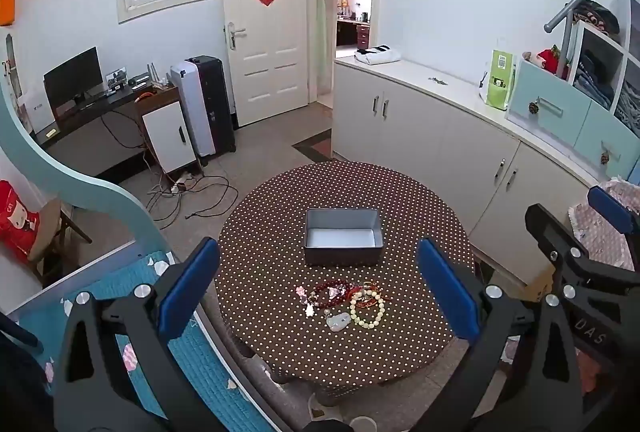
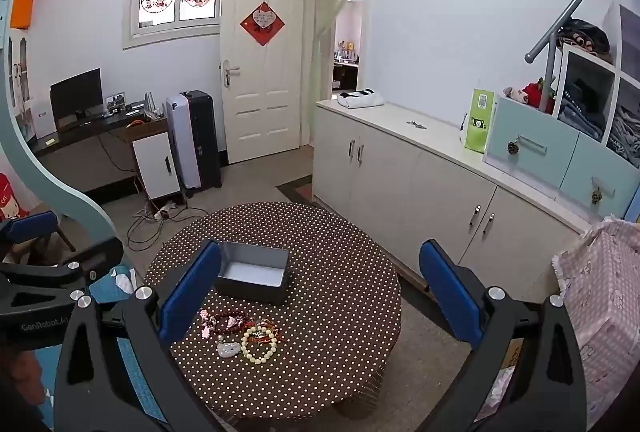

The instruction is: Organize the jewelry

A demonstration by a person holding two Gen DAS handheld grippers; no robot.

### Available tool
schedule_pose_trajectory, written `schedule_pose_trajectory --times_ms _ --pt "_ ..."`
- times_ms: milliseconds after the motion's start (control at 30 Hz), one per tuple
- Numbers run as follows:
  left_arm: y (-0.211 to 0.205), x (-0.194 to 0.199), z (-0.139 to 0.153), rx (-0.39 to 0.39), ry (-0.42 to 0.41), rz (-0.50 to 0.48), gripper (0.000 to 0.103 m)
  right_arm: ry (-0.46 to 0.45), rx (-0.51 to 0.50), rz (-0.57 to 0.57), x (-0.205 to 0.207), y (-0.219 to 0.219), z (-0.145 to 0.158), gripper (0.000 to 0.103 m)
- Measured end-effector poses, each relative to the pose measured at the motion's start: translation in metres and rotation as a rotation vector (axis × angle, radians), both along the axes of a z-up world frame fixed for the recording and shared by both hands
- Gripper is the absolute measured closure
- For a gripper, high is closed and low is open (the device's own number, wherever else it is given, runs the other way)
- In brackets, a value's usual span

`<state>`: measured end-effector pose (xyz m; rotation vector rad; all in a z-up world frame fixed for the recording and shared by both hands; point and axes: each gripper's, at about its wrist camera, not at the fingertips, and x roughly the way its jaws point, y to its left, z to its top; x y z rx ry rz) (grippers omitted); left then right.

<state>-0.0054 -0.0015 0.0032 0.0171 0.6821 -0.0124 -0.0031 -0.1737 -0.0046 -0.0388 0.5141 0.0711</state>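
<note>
Two grippers hang above a round table (image 1: 280, 332) in a spotted brown cloth, both tipped downward and well clear of it. Furthest left, past the table's left edge, lies a teal mat (image 1: 188, 364); beyond it on the floor a tangle of cables (image 1: 188, 196) runs to a desk (image 1: 100, 108) with a monitor (image 1: 74, 76) against the far wall, and a suitcase (image 1: 208, 104) stands by the white door (image 1: 266, 16). The left gripper (image 1: 318, 288) has its jaws spread wide with nothing between the blue pads (image 1: 188, 288). Near the table's middle sits an open grey box (image 1: 342, 252), its pale bottom bare. Just short of it, toward the near edge, the jewelry (image 1: 344, 302) lies in a loose heap: dark red bead strings (image 1: 332, 290), small pink pieces, a pale pendant (image 1: 339, 321) and a cream bead bracelet (image 1: 367, 310) at the heap's right, overlapping red strands. Nothing stands between heap and box. The right gripper (image 2: 320, 292) is likewise spread wide and empty, hovering beside the left one. Right of the table runs a long white cabinet (image 1: 432, 136) bearing a green bag (image 1: 499, 80) and folded cloth (image 1: 378, 55); a pink patterned cover (image 2: 600, 292) sits at the far right.
</note>
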Motion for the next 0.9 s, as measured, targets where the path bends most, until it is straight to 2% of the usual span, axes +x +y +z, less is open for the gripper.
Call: schedule_pose_trajectory --times_ms 900 --pt "0.011 0.005 -0.002 -0.013 0.002 -0.001 0.005 -0.006 0.002 0.035 -0.002 0.005 0.000 0.007"
